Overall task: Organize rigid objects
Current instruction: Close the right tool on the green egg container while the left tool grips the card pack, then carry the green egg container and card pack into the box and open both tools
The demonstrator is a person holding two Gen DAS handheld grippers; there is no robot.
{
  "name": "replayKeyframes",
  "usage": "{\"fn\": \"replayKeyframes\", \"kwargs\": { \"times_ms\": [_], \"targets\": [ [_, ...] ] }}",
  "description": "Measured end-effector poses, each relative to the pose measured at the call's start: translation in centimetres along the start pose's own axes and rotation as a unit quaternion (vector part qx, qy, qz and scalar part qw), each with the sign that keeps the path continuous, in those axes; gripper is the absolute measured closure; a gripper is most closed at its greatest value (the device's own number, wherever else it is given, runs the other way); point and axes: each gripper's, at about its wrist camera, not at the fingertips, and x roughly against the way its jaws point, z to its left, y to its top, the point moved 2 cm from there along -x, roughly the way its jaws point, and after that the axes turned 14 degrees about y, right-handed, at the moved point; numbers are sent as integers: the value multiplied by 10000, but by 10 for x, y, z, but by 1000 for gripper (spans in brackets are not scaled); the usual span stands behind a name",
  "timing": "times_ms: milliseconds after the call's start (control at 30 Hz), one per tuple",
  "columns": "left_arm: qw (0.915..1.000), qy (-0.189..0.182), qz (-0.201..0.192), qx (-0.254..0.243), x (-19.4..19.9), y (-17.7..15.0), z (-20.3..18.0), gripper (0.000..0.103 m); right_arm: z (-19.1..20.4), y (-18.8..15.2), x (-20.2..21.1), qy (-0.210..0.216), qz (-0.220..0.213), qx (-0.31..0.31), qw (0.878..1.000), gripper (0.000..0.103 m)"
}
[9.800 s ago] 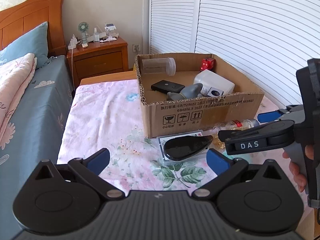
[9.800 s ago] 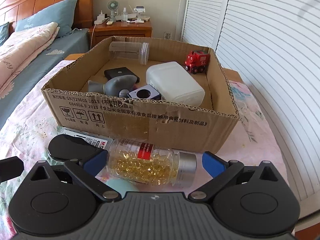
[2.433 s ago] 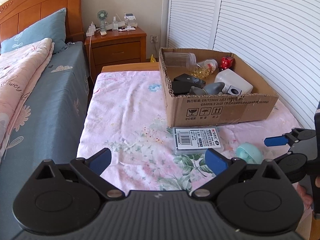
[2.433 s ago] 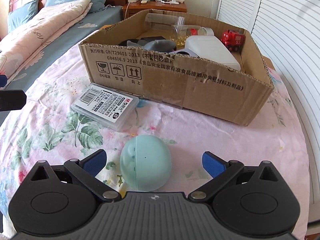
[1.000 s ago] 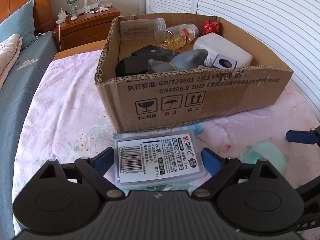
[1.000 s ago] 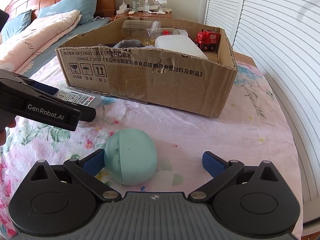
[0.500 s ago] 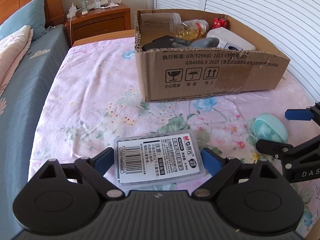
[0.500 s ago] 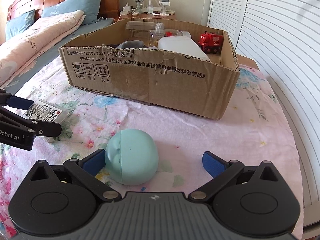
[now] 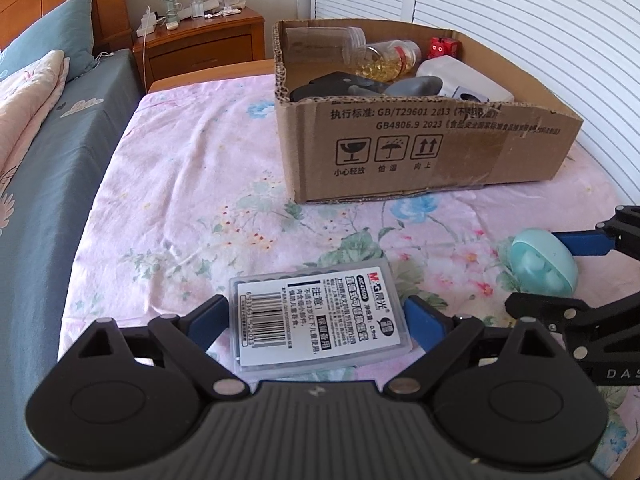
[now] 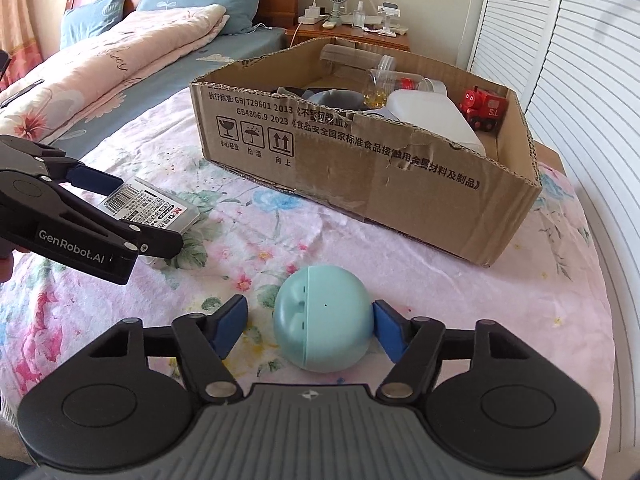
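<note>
Two loose items lie on the floral sheet point(image 9: 192, 184) in front of one open cardboard box point(image 9: 424, 148): one clear plastic case point(image 9: 320, 316) and one mint-green ball point(image 10: 324, 334). The left hand-held gripper point(image 9: 320, 316) clamps the case by its sides. The right hand-held gripper point(image 10: 310, 326), spread wide half a second ago, has narrowed around the ball, its right pad touching, its left just apart.

"GB4806.9 2023" on cardboard box point(image 9: 432, 148)
</note>
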Motion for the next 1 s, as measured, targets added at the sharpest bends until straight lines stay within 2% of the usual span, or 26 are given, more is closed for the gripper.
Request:
{"fn": "replayKeyframes", "kwargs": {
  "times_ms": [67, 300, 333, 367, 767, 1000],
  "targets": [
    [10000, 22, 24, 21, 0, 0, 0, 9, 0, 1, 0, -12, 22, 38, 10000, 39],
    [10000, 14, 38, 27, 0, 1, 1, 11, 0, 4, -2, -27, 41, 157, 9999, 40],
    [10000, 5, 43, 25, 0, 1, 1, 11, 0, 4, -2, -35, 53, 177, 9998, 45],
    [10000, -9, 45, 22, 0, 1, 1, 11, 1, 4, -1, -48, 61, 202, 9998, 45],
    [9986, -234, -61, -464, 21, 10, 4, 11, 5, 9, 10, -7, 352, 604, 9976, 46],
    [9970, -384, -232, -625, 39, 20, 3, 11, 5, 21, 30, 33, 248, 722, 9971, 46]
  ]
}}
